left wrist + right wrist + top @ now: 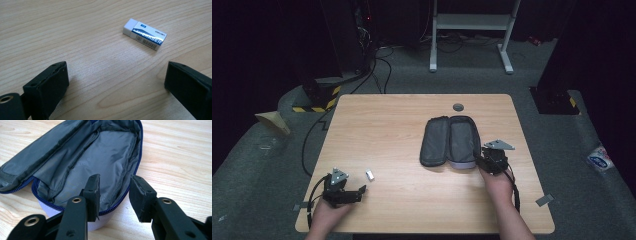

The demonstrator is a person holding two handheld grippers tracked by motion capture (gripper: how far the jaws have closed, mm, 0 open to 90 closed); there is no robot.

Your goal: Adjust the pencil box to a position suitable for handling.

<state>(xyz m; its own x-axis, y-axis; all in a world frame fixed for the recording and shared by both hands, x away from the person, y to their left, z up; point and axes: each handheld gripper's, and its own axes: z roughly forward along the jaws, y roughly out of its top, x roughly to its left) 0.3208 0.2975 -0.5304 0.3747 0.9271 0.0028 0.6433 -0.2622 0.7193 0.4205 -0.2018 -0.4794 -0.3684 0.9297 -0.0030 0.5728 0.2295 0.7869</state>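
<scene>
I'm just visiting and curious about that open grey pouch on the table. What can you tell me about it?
The pencil case is a soft grey fabric pouch with a blue zipper, unzipped and lying flat with its lid folded open beside the tray half. The lining looks smooth, grey and slightly shiny, and nothing shows inside it. Its outer base looks pale lilac. It lies on the right part of the wooden table. The right tongs straddle its near rim, one pad inside and one outside, not yet pressing.

Black tools (pixel 479 159), grey triangular plates (pixel 499 145)
</scene>
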